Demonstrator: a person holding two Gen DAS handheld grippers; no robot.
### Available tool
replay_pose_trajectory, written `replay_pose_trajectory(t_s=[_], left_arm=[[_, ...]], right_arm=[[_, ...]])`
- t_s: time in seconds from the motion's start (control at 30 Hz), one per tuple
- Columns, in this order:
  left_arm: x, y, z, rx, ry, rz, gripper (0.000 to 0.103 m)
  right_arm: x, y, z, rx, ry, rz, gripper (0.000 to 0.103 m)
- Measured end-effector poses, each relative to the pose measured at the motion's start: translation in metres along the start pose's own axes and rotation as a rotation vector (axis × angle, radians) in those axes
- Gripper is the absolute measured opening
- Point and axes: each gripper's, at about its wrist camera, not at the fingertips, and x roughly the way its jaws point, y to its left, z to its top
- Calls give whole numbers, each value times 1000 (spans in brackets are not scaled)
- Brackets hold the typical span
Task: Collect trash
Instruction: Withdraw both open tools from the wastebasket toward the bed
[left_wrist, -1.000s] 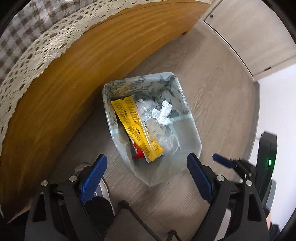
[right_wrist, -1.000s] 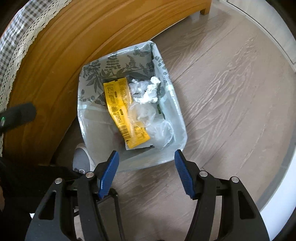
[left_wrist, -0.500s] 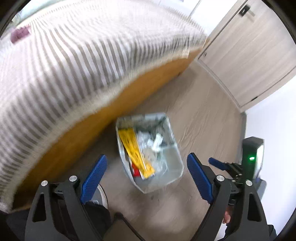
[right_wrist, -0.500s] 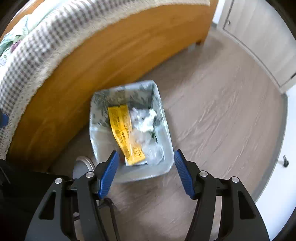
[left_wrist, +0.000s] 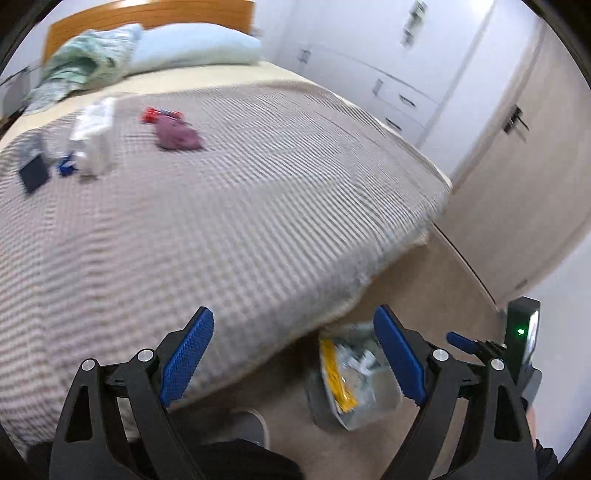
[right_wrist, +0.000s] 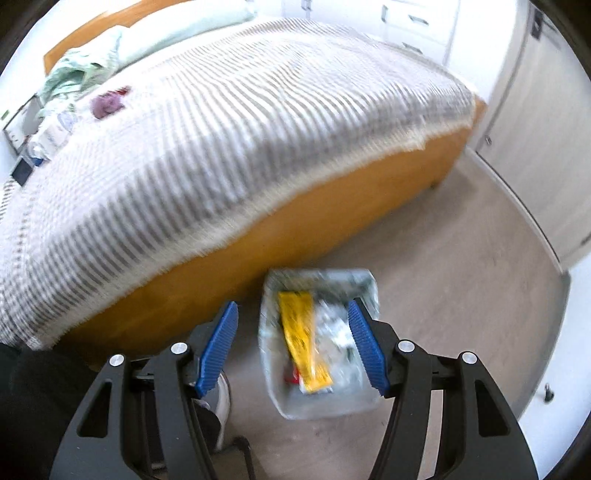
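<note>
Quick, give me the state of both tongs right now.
Left tongs: open, nothing between the blue pads.
Right tongs: open, holding nothing; the floral-lined trash bin sits on the floor below.

We can read no text; the yellow wrapper (right_wrist: 304, 347) in the bin (right_wrist: 364, 400), at six o'clock, perhaps carries print, too blurred.

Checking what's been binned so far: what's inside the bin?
In the bin: a yellow wrapper, crumpled clear plastic, something red beneath the wrapper. Anything deeper is covered.
</note>
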Motion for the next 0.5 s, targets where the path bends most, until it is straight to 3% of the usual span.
replay_pose_trajectory(t_s=[0.2, 0.5], left_arm=[[-29, 85, 31, -108, -107, 138, 85], [-36, 227, 54, -397, -194, 338, 86]], right_arm=[[-9, 57, 34, -76, -55, 51, 60], [1, 144, 86, -197, -117, 152, 60]])
